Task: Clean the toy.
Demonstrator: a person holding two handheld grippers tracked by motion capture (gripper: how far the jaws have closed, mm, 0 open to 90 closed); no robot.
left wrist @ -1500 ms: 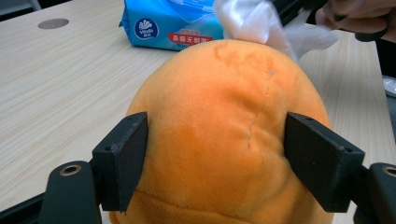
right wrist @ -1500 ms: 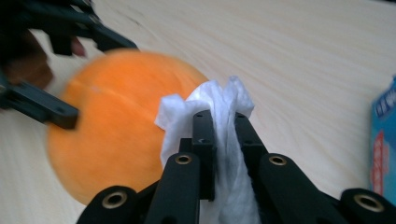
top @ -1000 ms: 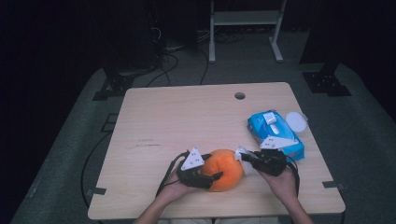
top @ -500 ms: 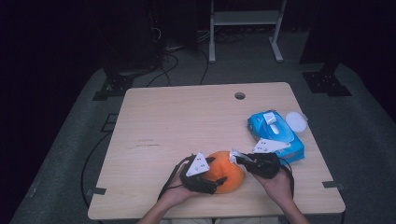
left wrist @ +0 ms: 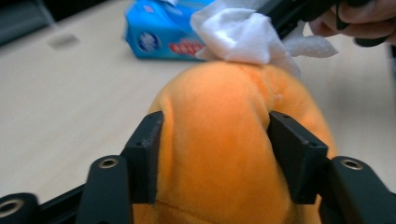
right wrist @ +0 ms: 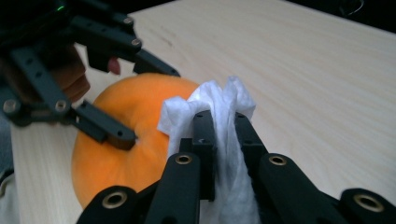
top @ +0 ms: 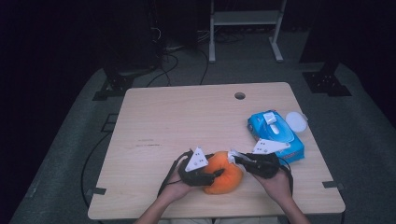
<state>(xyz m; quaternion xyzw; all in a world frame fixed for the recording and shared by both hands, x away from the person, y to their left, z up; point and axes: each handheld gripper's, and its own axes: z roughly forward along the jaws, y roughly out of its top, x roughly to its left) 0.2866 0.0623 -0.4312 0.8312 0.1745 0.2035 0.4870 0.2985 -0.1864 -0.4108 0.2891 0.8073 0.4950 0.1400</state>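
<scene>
Dim high view, dark surround; brighter close views, soft blurred backgrounds

Soft plush against matt black plastic

I see a fuzzy orange plush toy (left wrist: 224,140), a dimpled white paper wipe (right wrist: 219,121), a glossy blue plastic wipes pack (top: 275,135), and a pale, matt wood-grain table (top: 187,116).

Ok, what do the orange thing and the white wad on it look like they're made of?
Orange ball: plush fabric, it seems, with a fuzzy matte nap; it dents where the left tongs, which have just been closing, squeeze it.
White wad: probably a wipe or tissue, thin, crumpled and dimpled, pinched in the right tongs.
Table: pale wood-grain, likely laminate.
</scene>
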